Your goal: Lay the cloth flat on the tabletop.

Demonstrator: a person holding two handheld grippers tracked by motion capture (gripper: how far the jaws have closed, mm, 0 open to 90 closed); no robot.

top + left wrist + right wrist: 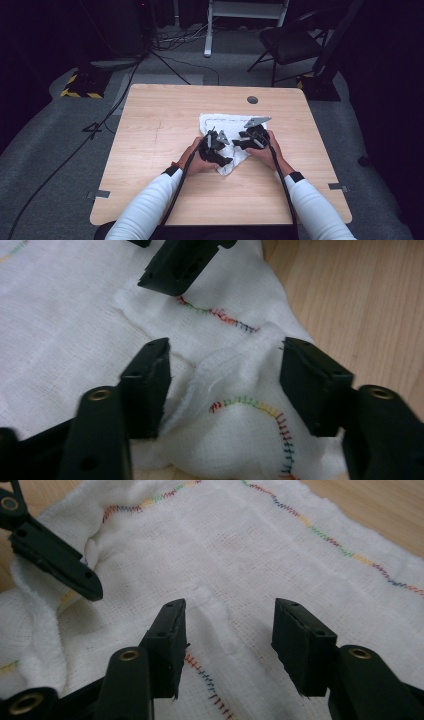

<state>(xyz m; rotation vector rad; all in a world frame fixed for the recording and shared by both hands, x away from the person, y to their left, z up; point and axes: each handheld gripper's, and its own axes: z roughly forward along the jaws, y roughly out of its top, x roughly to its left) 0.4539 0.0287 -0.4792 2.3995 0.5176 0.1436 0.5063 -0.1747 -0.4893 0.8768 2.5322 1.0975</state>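
a white cloth (pixel 227 137) with rainbow stitching is spread, partly bunched, near the middle of the table (pixel 150 150). the left gripper (pixel 225 390) is held low over it, jaws apart around a raised fold, nothing clamped. the right gripper (pixel 227 635) is held just beside, jaws apart over a small ridge of the cloth

cloth: white gauze cloth (pixel 227 135) with a woven grid texture and a hem stitched in rainbow thread
state: rumpled and partly folded over itself, not spread flat
near corner: bunched into a raised, wrinkled lump (pixel 235 390), its stitched hem curving across it
far part: lies flatter, with a small pinched ridge (pixel 212 615)
place: on the wooden counter (pixel 150 150), near its middle, well short of the dark round hole (pixel 252 99)
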